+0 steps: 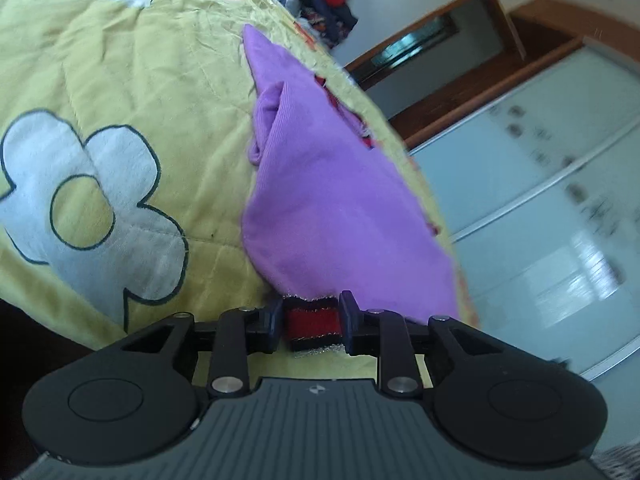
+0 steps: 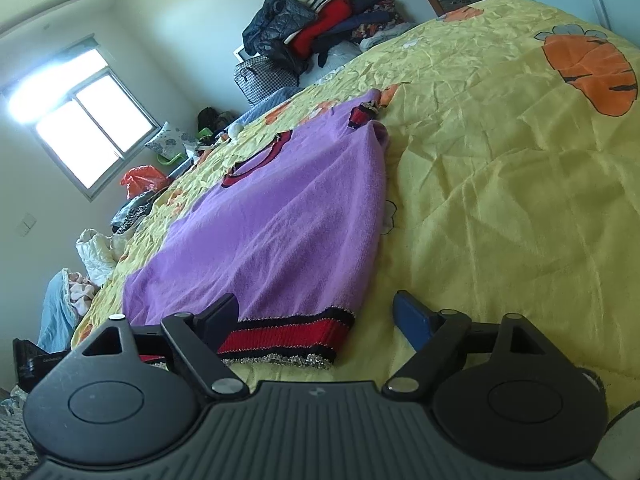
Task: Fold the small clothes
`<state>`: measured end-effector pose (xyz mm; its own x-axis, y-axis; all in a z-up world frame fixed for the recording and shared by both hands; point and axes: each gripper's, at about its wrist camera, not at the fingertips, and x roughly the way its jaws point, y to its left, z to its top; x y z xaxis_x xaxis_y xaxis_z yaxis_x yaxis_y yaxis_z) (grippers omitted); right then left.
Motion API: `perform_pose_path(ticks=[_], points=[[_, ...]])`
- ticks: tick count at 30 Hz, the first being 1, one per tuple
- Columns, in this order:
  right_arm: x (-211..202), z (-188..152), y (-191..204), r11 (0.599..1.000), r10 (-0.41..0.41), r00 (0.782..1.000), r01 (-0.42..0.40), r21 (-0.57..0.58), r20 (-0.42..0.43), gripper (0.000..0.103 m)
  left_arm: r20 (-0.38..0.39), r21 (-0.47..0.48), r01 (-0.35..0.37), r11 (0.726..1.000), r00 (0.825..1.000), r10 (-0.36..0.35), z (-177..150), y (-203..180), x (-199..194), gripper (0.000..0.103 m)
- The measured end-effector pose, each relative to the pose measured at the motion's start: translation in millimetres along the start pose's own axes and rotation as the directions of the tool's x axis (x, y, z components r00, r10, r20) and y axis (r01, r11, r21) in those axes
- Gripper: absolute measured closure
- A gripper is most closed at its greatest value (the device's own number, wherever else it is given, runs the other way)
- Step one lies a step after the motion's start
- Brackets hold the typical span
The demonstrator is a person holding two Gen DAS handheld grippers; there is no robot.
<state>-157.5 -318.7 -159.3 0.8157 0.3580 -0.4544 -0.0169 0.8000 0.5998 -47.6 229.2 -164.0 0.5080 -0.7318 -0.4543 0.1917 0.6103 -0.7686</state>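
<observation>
A small purple sweater (image 2: 280, 220) with a red and black hem band (image 2: 284, 338) lies spread on a yellow quilt (image 2: 500, 200). In the left wrist view the sweater (image 1: 320, 184) stretches away from me. My left gripper (image 1: 311, 322) is shut on its red hem band (image 1: 312, 320) at the near edge. My right gripper (image 2: 320, 316) is open, its jaws standing wide on either side of the hem's corner, just above the quilt. One sleeve lies folded over the body near the far end (image 2: 376, 128).
The quilt (image 1: 120, 80) carries white flower and orange carrot prints. A pile of clothes (image 2: 312, 28) sits at the far end of the bed. More laundry (image 2: 96, 256) lies along the left edge. A glass wardrobe (image 1: 560, 184) stands beyond the bed.
</observation>
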Motion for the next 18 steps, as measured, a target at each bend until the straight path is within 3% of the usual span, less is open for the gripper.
perform_pose_path(ticks=[2,4,5,8,14,18], points=[[-0.3,-0.3,0.5,1.0,0.001,1.0,-0.001,-0.009,-0.002,0.018,0.007,-0.045,0.014,0.999,1.0,-0.014,1.0,7.6,-1.9,0.076],[-0.7,-1.3,-0.1,1.0,0.003,1.0,-0.003,-0.005,0.002,0.018,-0.004,-0.057,-0.009,0.998,1.0,0.008,1.3,11.1,-1.0,0.098],[-0.9,-1.6,0.3,1.0,0.003,1.0,-0.003,-0.007,0.002,0.018,-0.013,-0.073,-0.014,0.997,1.0,0.013,1.3,14.1,0.2,0.101],[-1.1,-1.9,1.1,1.0,0.0,1.0,0.0,-0.006,0.002,0.018,-0.002,-0.067,-0.005,0.998,1.0,0.004,0.2,14.0,-2.4,0.101],[-3.5,-2.7,-3.9,0.999,0.022,1.0,-0.022,0.035,0.004,0.018,0.063,-0.073,0.106,0.992,0.993,-0.101,4.5,3.0,-11.5,0.102],[-7.9,-2.4,-9.6,0.997,0.034,0.999,-0.035,0.071,0.012,0.018,0.097,-0.081,0.135,0.988,0.987,-0.127,7.6,2.8,-17.7,0.102]])
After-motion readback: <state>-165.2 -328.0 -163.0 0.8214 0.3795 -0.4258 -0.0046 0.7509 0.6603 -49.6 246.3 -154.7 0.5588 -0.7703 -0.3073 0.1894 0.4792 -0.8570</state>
